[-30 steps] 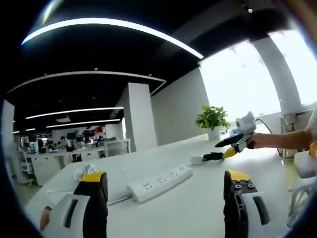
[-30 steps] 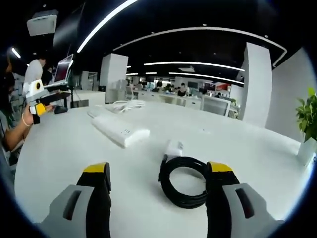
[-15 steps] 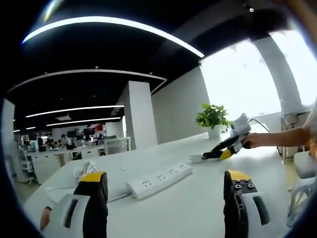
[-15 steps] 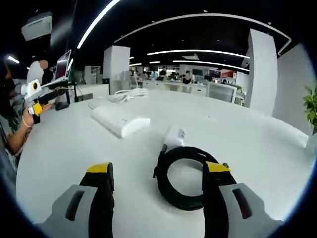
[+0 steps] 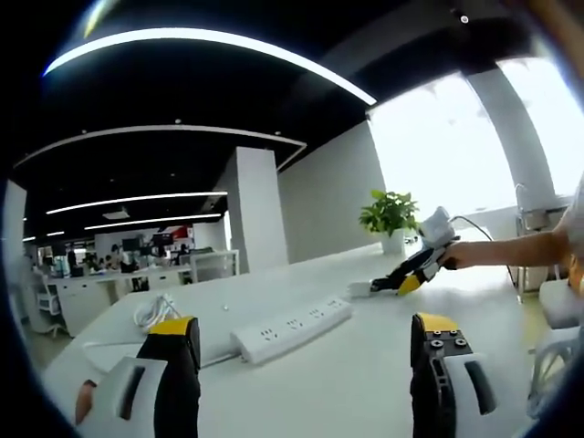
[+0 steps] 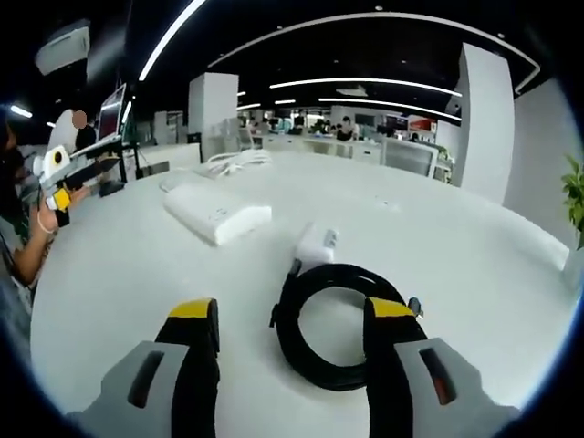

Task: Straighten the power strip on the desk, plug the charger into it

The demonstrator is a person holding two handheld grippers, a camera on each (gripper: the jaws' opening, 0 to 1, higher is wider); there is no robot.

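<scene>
**A:** Power strip (image 5: 292,328) is lying flat out on the white tabletop (image 5: 365,383), well in from the edges, at a slant across the left gripper view. That view shows its socket face and a white cord (image 5: 151,313) bunched up beyond its far end. Left tool (image 5: 306,342) is hanging above the tabletop with its jaws spread wide and nothing between them.

**B:** The right gripper view gives me the strip (image 6: 217,212) end-on instead, so no sockets, just a white slab. What I get that you don't is the charger (image 6: 317,246) up close: a white brick with a black cable coil (image 6: 333,321) lying right against it, strip well apart from both, further toward the far edge. Right tool (image 6: 292,333) has its jaws wide open low over the coil, not gripping anything.

**A:** In my view the right tool (image 5: 401,278) is tilted down at the charger (image 5: 360,291), which is just a small white blob. Can't make out the coil at all. There's also a potted plant (image 5: 391,219) near the far edge.

**B:** And I can see your left tool (image 6: 57,196) way off by the left edge, held in a hand.
</scene>
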